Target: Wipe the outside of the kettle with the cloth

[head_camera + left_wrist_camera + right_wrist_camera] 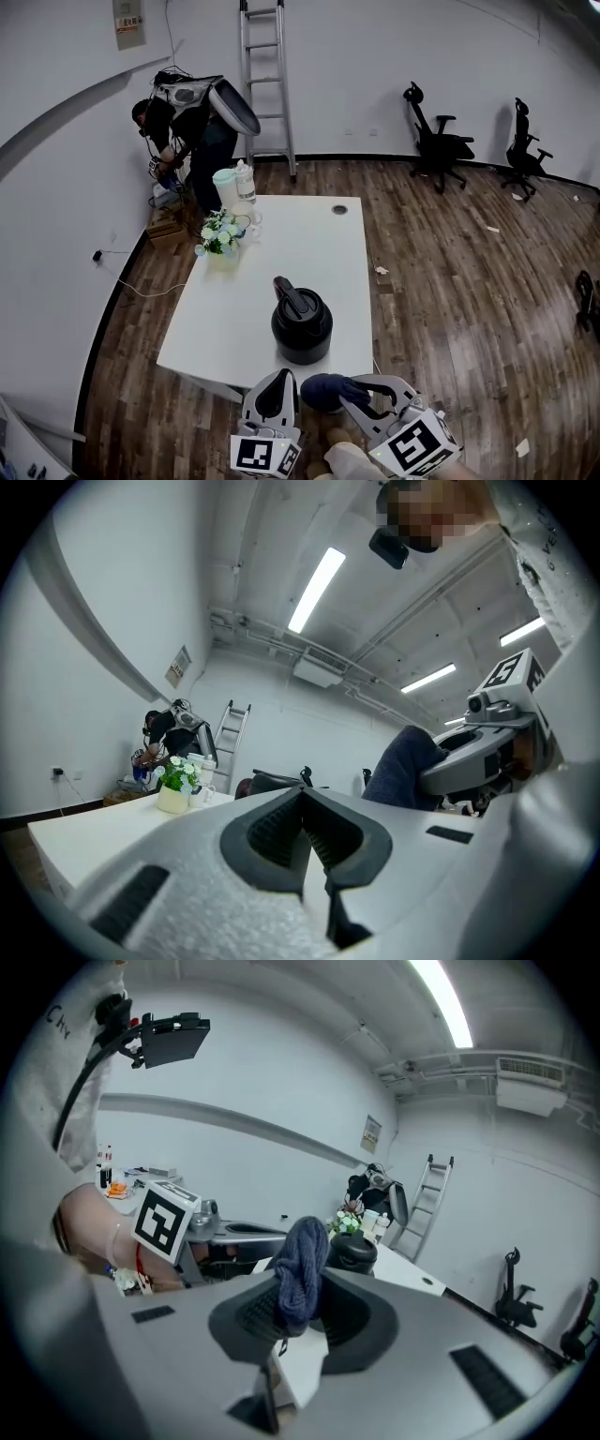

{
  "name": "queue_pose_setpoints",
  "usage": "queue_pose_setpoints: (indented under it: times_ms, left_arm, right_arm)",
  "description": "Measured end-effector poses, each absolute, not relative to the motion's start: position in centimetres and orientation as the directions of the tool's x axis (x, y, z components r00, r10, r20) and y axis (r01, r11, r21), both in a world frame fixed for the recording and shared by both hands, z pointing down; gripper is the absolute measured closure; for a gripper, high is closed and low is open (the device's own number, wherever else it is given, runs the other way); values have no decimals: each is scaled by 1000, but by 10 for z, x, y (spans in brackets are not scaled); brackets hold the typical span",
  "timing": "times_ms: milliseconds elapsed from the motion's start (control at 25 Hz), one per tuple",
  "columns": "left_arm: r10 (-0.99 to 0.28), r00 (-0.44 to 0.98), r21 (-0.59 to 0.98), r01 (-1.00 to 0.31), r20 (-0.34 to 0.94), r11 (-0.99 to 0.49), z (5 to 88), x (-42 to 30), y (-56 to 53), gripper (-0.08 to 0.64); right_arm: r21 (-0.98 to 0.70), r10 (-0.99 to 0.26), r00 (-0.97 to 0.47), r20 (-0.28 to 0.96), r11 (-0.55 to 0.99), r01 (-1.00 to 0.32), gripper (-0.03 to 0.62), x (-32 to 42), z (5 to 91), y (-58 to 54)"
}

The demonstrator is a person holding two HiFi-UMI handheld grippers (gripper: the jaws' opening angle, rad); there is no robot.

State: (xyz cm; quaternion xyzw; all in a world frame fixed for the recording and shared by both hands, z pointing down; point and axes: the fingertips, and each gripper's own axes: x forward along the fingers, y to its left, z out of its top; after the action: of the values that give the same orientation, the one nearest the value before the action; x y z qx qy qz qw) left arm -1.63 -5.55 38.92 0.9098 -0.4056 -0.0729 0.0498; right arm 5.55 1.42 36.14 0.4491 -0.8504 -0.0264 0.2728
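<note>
Closest to the viewer, two hand-held grippers sit just short of the near side of a black kettle (302, 326), apart from it. The left gripper (274, 380) is below and slightly left of the kettle; its own view shows the jaws pressed together with nothing between them. The right gripper (349, 392) is below and right of the kettle, with its jaws clamped on a dark blue cloth (323, 389). The cloth is bunched and sticks out past the jaw tips toward the kettle without touching it.

The kettle is round, with a lid and a handle on top. It stands upright on a white table (309, 244), near the table's front edge.

Beyond the kettle to the left is a small pot of flowers (221, 236), with pale bottles (236, 186) just behind it. Straight beyond the kettle, a round hole (339, 209) shows in the tabletop.

Further back and left of the kettle, a person (187, 122) bends toward the wall. A ladder (267, 75) leans on the back wall behind the kettle. Far to the right stand two black office chairs (436, 141).
</note>
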Motion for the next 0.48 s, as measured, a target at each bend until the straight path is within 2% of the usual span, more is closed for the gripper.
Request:
queue_pose_setpoints:
  times_ms: [480]
  left_arm:
    - [-743,665,157,-728,-71,-667,400,-32,-24,554]
  right_arm:
    - [132,-821,-414,394,496,-858,529,58,386,34]
